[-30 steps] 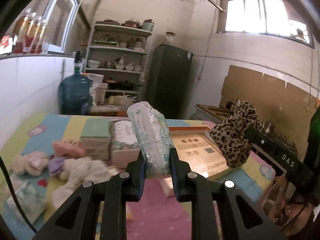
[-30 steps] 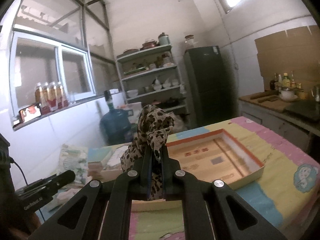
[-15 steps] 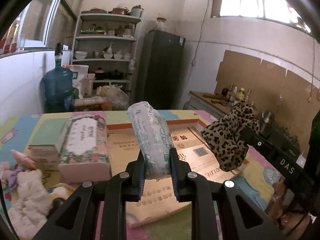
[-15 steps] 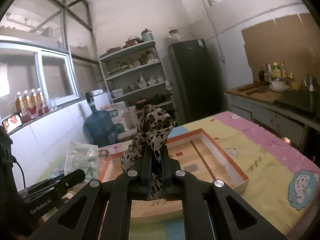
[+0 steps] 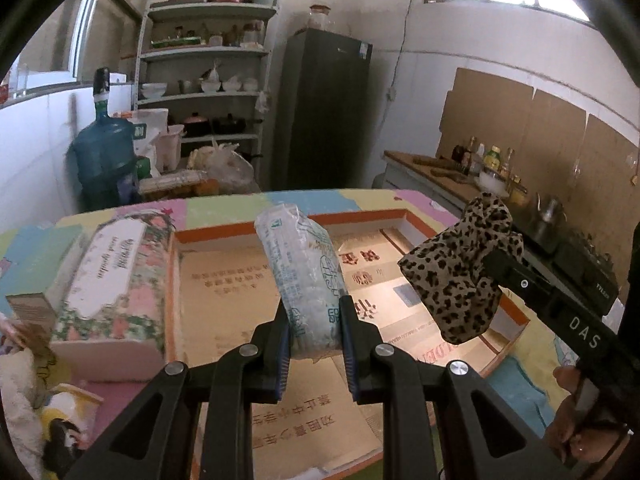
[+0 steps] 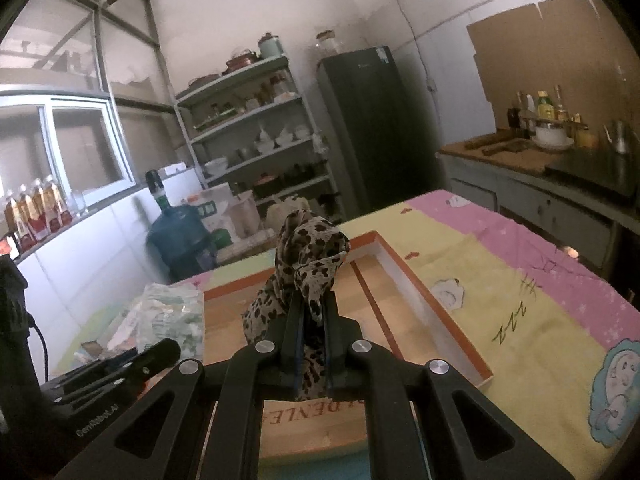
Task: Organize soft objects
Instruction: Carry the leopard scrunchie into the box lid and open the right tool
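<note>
My left gripper is shut on a clear plastic tissue pack and holds it above the open shallow cardboard box with an orange rim. My right gripper is shut on a leopard-print cloth, also held over the box. In the left wrist view the cloth hangs at the right, over the box's right side. In the right wrist view the tissue pack shows at the left.
A floral tissue box lies left of the cardboard box, with a book-like block beside it. Plush toys lie at the lower left. The table has a pastel cartoon cloth. Shelves, a water jug and a fridge stand behind.
Both grippers have moved forward and right over the cardboard box, still holding the tissue pack and the cloth. The plush toys have slid out to the left edge of view.
</note>
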`<act>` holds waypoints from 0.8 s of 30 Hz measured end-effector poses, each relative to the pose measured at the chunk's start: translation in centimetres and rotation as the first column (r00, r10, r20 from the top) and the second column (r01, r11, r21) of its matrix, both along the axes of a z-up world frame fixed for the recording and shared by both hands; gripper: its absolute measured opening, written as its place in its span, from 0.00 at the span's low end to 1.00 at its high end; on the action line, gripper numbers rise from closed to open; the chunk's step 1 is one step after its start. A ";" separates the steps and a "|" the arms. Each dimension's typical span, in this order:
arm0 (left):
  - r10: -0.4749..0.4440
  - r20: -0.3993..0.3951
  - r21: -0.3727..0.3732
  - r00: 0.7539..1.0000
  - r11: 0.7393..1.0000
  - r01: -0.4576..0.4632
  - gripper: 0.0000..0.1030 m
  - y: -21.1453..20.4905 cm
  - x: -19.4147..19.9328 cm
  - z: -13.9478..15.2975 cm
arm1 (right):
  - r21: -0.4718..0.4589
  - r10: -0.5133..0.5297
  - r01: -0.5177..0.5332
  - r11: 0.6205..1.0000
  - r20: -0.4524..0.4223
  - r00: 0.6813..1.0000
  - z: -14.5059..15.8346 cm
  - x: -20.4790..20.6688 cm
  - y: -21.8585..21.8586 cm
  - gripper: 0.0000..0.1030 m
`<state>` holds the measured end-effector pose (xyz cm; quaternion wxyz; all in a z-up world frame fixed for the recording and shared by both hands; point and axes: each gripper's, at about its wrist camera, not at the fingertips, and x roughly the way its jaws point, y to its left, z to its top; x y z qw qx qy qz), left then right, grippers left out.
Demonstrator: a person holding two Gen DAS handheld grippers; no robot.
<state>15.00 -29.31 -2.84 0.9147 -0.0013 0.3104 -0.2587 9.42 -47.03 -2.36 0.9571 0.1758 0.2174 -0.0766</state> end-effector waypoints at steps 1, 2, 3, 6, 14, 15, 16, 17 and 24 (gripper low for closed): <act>-0.003 -0.006 0.003 1.000 1.000 0.003 0.22 -0.2 0.1 -0.2 | 0.002 0.000 0.000 1.000 -0.009 1.000 -0.2 0.1 -0.2 0.08; -0.008 -0.017 0.007 1.000 1.000 0.008 0.22 -0.4 0.4 -0.5 | 0.003 -0.001 0.001 1.000 -0.019 1.000 -0.4 0.3 -0.2 0.08; -0.011 -0.024 0.009 1.000 1.000 0.011 0.22 -0.6 0.5 -0.6 | 0.005 -0.003 0.003 1.000 -0.030 1.000 -0.6 0.5 -0.4 0.08; -0.018 -0.048 0.015 0.999 1.000 0.018 0.22 -0.9 0.9 -1.3 | 0.020 -0.001 0.002 1.000 -0.060 0.998 -1.2 0.9 -0.5 0.09; -0.015 -0.112 0.017 0.994 1.000 0.017 0.23 -1.0 1.8 -2.3 | 0.040 -0.004 0.008 0.999 -0.098 0.995 -1.6 1.4 -0.4 0.10; -0.013 -0.112 0.019 0.994 1.000 0.015 0.23 -0.9 1.7 -2.3 | 0.041 -0.006 0.010 0.999 -0.099 0.995 -1.6 1.5 -0.4 0.10; -0.010 -0.111 0.023 0.994 1.000 0.012 0.23 -0.9 1.7 -2.2 | 0.039 -0.007 0.011 0.999 -0.100 0.995 -1.6 1.4 -0.4 0.11; -0.009 -0.110 0.026 0.994 1.000 0.012 0.23 -0.9 1.7 -2.3 | 0.038 -0.007 0.011 0.999 -0.101 0.995 -1.6 1.3 -0.5 0.11; -0.008 -0.114 0.020 0.993 1.000 0.010 0.43 -0.7 1.6 -2.2 | 0.025 -0.009 0.011 1.000 -0.102 0.995 -1.4 1.1 -0.4 0.27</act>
